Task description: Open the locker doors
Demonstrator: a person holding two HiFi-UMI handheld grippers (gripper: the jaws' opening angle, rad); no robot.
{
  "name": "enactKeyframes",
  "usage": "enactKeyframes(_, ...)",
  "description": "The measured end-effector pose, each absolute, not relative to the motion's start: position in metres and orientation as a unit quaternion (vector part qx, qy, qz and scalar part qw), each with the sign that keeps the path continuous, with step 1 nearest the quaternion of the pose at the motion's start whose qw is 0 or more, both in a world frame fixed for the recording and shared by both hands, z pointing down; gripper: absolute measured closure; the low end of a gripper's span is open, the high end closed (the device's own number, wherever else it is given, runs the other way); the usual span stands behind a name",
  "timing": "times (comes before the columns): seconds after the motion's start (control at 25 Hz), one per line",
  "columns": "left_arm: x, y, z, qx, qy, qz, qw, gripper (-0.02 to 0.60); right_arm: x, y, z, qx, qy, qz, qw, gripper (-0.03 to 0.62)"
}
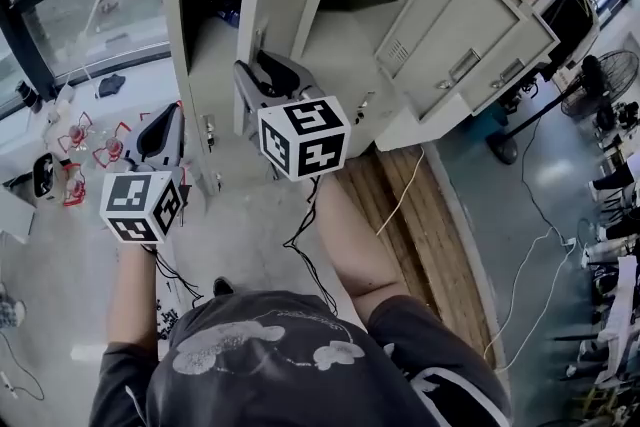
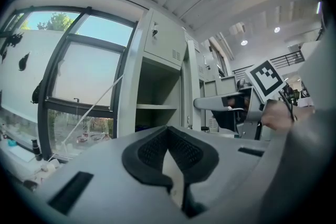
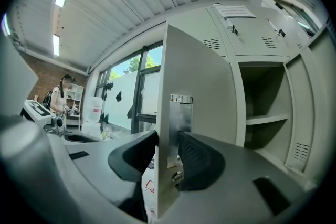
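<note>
Step in hand: swinging out the pale grey steel locker door [image 3: 197,76], in the bank next to the window. Right tool [image 3: 167,144] clenched on its free edge at the bright latch plate [image 3: 180,113]. Left tool [image 2: 168,131] closed, empty. Door upright, long axis vertical, edge toward operator. Next, probably: follow the hinge arc wider, then let go.

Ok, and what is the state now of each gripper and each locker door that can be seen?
left gripper: shut, nothing between the jaws
right gripper: shut on the edge of the gripped locker door
gripped locker door: swung partly open
right-hand locker door: wide open
upper locker doors: shut
</note>
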State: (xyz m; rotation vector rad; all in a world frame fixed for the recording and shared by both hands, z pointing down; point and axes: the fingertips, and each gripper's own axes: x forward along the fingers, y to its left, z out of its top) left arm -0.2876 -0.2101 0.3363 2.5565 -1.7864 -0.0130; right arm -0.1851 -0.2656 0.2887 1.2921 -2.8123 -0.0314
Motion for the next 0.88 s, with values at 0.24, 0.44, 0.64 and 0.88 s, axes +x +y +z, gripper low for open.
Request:
enactKeyframes(0.24,-0.258,-0.192,0.338,0.818,-0.576,0.003,0.014,0.574,-0.147,-0.251,0.288,0.427,-0.904,-0.016,0.021,0.441)
enactKeyframes(0.44,-0.233,-0.181,0.336,0.819,-0.574,0.002,0.011,0.574,-0.115,-0.241,0.289,0.438,-0.899,-0.015,0.020,0.442)
enactKeyframes(0.64,-0.210,-0.174,0.334,0.822,-0.569,0.003,0.011,0.574,-0.086,-0.236,0.288,0.447,-0.894,-0.013,0.018,0.473)
enactKeyframes(0.88,-0.192,-0.170,0.332,0.825,-0.565,0.007,0.005,0.574,-0.061,-0.236,0.289,0.454,-0.891,-0.003,0.003,0.491)
